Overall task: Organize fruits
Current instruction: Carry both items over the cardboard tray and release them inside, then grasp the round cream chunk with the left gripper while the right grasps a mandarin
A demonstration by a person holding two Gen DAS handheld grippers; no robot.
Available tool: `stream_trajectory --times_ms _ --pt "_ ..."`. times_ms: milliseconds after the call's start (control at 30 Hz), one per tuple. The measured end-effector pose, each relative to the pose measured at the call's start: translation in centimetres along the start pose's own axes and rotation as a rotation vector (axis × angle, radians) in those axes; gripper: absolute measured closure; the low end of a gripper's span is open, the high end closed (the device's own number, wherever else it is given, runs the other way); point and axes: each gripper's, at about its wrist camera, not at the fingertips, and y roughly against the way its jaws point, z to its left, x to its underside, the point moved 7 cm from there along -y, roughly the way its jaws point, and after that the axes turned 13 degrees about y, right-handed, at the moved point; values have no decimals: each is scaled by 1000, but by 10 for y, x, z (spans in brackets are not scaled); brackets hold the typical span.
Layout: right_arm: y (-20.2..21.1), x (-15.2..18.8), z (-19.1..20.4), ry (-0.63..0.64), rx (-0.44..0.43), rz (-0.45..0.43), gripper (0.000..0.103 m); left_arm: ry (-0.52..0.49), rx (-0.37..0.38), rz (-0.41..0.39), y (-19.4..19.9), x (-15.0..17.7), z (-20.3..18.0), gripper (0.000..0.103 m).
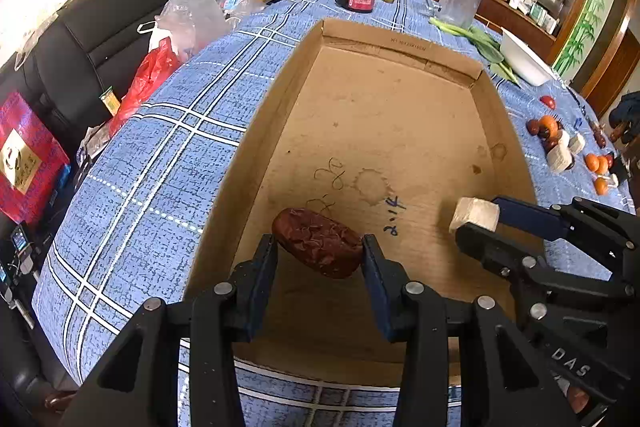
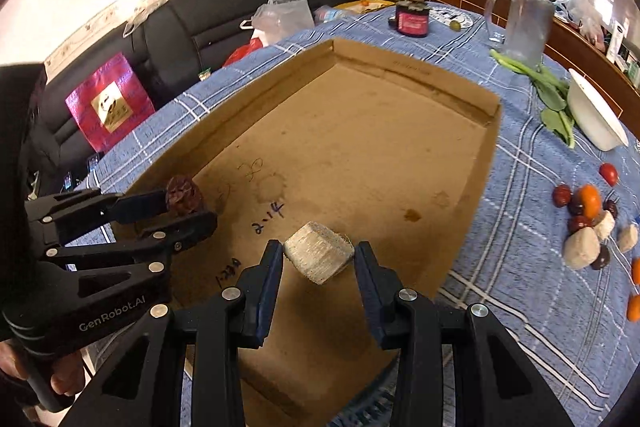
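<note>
Both claws over cardboard tray (image 1: 400,39) on desk (image 1: 168,155), drop-off step. Left claw (image 1: 318,247) pinches red date (image 1: 316,247); right claw (image 2: 318,259) pinches pale sugarcane chunk (image 2: 318,257). Next: lower, release apart. Remaining fruits (image 2: 588,223) lie right of tray.

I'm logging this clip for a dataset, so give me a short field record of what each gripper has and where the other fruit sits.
left gripper: shut on red date, above the tray's near end
right gripper: shut on pale chunk, above the tray
cardboard tray: nothing lying in it
loose fruit pile: on the tablecloth right of the tray; red, orange and pale pieces
white bowl: beyond the pile, tipped
</note>
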Motion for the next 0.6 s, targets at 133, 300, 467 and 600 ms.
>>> stream_trajectory --times_ms 133,300,467,600 --pt "-5 2 4 13 5 1 61 -5 -14 14 -7 2 1 61" --pt "-5 7 3 19 2 12 61 -4 -37 10 -8 4 3 61" --pt "0 15 4 6 -7 24 61 0 -39 3 -1 8 2 61" --pt "15 19 5 -8 -12 7 61 13 -35 -19 11 12 1 51"
